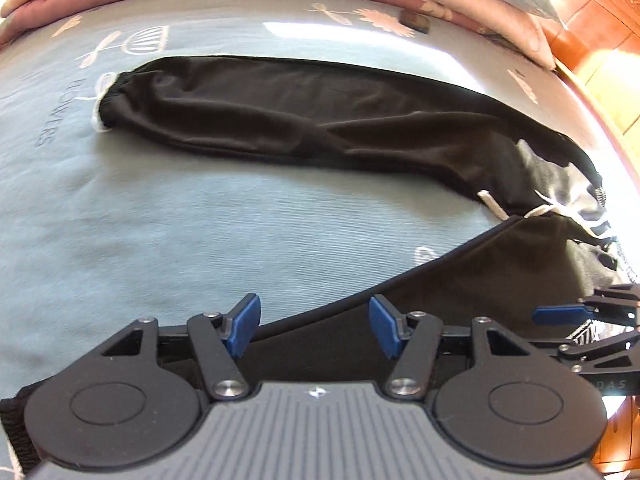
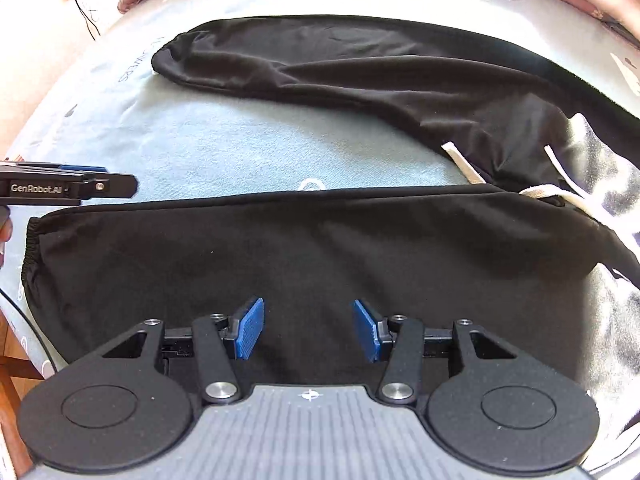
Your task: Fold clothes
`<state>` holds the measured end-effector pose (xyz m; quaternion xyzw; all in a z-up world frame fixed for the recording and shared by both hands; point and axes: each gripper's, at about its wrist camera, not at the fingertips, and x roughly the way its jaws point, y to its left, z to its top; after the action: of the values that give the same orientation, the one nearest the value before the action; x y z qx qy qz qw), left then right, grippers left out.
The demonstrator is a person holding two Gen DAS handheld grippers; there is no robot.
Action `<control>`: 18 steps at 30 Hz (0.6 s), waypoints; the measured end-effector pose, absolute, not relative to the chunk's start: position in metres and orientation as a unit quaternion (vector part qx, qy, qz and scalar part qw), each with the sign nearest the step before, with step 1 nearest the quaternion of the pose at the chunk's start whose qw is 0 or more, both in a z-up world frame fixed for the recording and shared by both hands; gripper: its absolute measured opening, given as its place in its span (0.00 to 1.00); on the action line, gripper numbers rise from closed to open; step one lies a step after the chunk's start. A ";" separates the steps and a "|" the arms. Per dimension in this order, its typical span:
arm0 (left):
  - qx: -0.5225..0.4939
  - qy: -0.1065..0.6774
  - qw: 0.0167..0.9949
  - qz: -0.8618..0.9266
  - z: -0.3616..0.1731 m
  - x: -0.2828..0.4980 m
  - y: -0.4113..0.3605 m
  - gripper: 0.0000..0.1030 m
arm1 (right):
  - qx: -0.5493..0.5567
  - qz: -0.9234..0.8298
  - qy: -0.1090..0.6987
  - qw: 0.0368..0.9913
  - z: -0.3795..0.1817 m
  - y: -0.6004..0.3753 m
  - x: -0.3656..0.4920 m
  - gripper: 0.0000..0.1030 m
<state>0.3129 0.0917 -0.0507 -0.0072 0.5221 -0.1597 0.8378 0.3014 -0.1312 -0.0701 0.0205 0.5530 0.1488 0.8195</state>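
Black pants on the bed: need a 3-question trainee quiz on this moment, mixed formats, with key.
1. True or false: the two legs of the black pants lie spread apart on the blue-grey bedsheet.
2. What does the right gripper hold? A) a pant leg B) a drawstring C) nothing
3. Fill in: the white drawstring lies at the ____ end of the pants.

Key: 1 true; 2 C, its pads stand apart above the near leg; 3 waist. The left gripper is open too.
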 end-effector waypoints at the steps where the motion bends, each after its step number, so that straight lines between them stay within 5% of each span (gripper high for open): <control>1: -0.006 0.525 0.834 -0.169 -0.051 0.313 0.074 0.57 | 0.020 0.152 0.548 0.822 -0.071 -0.141 0.304 0.53; 10: 0.012 0.572 0.794 -0.205 -0.080 0.304 -0.049 0.57 | 0.022 0.135 0.532 0.836 -0.076 -0.270 0.335 0.53; 18: 0.031 0.596 0.773 -0.213 -0.104 0.304 -0.063 0.60 | 0.065 0.131 0.556 0.818 -0.117 -0.300 0.356 0.53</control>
<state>0.3040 -0.0628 -0.1036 0.0315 0.5961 -0.2132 0.7734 0.3557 -0.2997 -0.1171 0.0653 0.5563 0.1315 0.8179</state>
